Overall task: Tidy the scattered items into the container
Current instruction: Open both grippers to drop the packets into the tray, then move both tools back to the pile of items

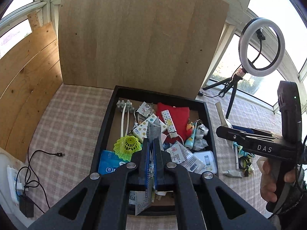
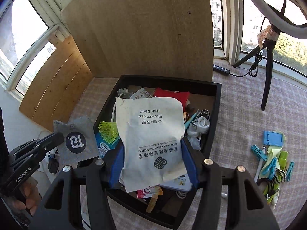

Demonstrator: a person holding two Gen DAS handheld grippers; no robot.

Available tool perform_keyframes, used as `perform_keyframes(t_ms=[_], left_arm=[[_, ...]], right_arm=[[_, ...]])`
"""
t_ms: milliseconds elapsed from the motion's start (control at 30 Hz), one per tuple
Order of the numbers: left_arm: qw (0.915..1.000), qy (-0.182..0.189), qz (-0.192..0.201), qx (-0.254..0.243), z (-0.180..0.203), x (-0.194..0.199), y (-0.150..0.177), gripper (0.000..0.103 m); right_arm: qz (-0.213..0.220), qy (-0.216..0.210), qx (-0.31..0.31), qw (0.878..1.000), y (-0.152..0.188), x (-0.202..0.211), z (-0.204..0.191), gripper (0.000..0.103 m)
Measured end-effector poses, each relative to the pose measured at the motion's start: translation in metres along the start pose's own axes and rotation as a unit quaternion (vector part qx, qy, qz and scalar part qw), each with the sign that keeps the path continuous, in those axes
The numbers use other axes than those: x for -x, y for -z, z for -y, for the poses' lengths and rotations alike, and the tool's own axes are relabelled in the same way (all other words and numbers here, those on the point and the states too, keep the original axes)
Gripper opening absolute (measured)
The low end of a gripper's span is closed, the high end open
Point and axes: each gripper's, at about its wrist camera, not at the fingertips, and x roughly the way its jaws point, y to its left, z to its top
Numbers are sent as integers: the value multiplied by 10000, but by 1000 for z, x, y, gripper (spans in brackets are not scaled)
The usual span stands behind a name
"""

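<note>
Clearly both packets are light, limp and crushable: the right gripper (image 2: pixel 152 159) fingers pinch the white sachet (image 2: pixel 151 134) by its side edges above the black tray (image 2: pixel 214 118), while the left gripper (image 1: pixel 151 153) fingers clamp the thin grey packet (image 1: pixel 153 130) above it.

**Much of the tray out of sight behind two held packets**

The white shower cap packet (image 2: pixel 151 141) blocks the middle of the black tray (image 2: pixel 215 103) in the right wrist view, so what lies under it cannot be told. In the left wrist view the grey sachet (image 1: pixel 152 132) runs down between the finger pads (image 1: pixel 146 161), its print unreadable. The ring light (image 2: pixel 272 3) is cut off at the top edge.
</note>
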Motion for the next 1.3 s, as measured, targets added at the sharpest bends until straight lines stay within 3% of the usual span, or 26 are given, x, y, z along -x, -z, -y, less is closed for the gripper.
perform_keyframes(t_ms=[367, 433, 500, 533, 767, 967, 1300], left_arm=[[10000, -64, 27, 69, -10, -63, -58, 5], [9997, -217, 32, 48, -12, -73, -61, 16], [9991, -409, 8, 53, -14, -83, -64, 53], [9987, -496, 12, 80, -16, -87, -64, 55], [9983, -446, 34, 369, -25, -82, -55, 55], [9981, -456, 55, 405, -15, -58, -41, 55], [9996, -258, -53, -112, 51, -14, 4, 55]], right_arm=[[-133, 273, -81, 9995, -47, -47, 10, 56], [-183, 173, -103, 9996, -54, -57, 12, 62], [-286, 137, -158, 9994, -60, -64, 17, 65], [-295, 148, -180, 9993, -60, -66, 19, 65], [-257, 222, -217, 9992, -56, -67, 34, 65], [-52, 399, -60, 9992, -43, -42, 41, 65], [261, 607, 210, 9976, 8, 39, 89, 65]])
